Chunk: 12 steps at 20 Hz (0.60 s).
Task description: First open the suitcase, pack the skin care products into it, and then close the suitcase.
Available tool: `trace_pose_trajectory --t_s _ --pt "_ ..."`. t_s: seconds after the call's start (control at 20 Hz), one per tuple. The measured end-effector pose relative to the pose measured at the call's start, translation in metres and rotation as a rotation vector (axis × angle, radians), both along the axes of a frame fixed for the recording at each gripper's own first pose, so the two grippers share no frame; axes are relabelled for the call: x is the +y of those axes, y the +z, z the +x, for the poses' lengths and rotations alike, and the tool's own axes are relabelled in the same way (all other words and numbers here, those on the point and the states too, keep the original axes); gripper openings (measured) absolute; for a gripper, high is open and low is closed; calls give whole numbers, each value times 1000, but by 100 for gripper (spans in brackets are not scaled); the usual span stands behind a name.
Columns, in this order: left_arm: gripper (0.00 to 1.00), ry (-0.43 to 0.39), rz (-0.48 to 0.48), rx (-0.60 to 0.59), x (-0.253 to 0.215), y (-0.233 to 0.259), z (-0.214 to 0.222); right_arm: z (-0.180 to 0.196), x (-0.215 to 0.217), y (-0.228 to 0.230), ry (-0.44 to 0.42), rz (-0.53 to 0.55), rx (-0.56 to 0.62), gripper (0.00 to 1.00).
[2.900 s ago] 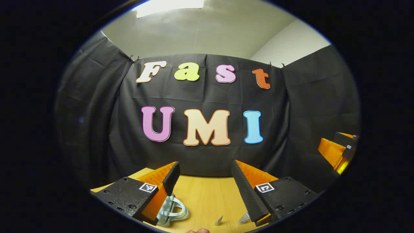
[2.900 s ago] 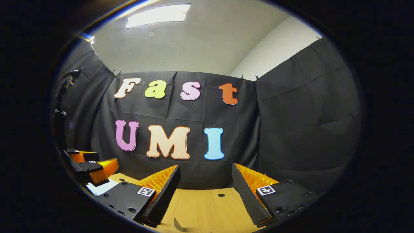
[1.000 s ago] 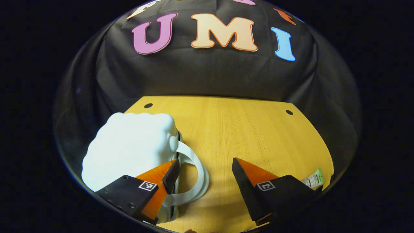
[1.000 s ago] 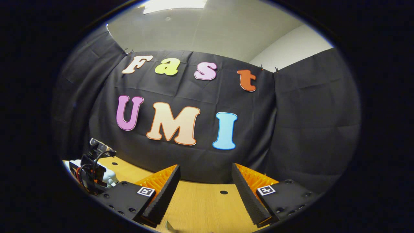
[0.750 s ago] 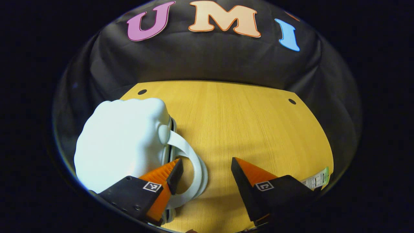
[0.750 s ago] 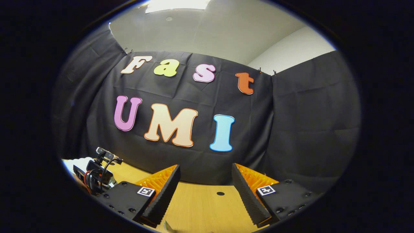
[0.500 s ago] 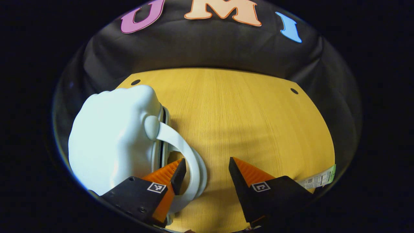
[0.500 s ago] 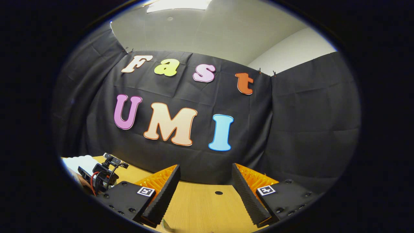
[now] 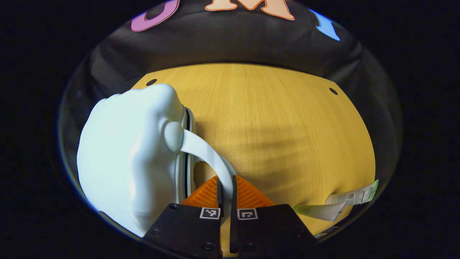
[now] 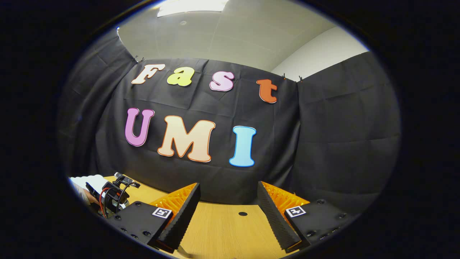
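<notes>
Left tool (image 9: 225,189): fingers, spread half a second earlier, had closed together on the pale handle (image 9: 205,153) of the suitcase (image 9: 125,158). Suitcase: pale shell lying on the tabletop (image 9: 280,126) at the left, zip seam facing the handle. Skin care sachet (image 9: 354,198): flat at the tabletop's right edge. Right tool (image 10: 227,207): fingers wide apart as before, holding nothing, above bare wood. Beyond: black cloth wall, white ceiling.
</notes>
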<state>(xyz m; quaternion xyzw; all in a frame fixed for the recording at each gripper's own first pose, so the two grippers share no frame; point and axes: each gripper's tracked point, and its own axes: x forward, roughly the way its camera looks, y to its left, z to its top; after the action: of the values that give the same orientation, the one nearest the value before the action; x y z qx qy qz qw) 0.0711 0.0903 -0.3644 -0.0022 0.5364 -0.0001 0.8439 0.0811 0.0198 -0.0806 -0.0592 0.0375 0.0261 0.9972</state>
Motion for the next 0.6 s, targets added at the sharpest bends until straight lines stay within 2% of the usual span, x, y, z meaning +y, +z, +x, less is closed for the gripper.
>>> trace_pose_trajectory --t_s 0.05,0.15,0.3,0.45,0.6 --pt "0 -13 12 -13 0 3 0 -1 0 -1 13 8 -3 98" --pt "0 -22 37 -44 -1 17 2 0 -1 -2 45 24 -10 98" --pt "0 -16 24 -71 -2 45 0 -3 1 -8 111 53 -15 99" --pt "0 -19 89 -131 9 84 6 -8 11 -17 195 90 0 99" --pt "0 -10 70 -190 26 123 8 -9 20 -11 183 105 -4 99"
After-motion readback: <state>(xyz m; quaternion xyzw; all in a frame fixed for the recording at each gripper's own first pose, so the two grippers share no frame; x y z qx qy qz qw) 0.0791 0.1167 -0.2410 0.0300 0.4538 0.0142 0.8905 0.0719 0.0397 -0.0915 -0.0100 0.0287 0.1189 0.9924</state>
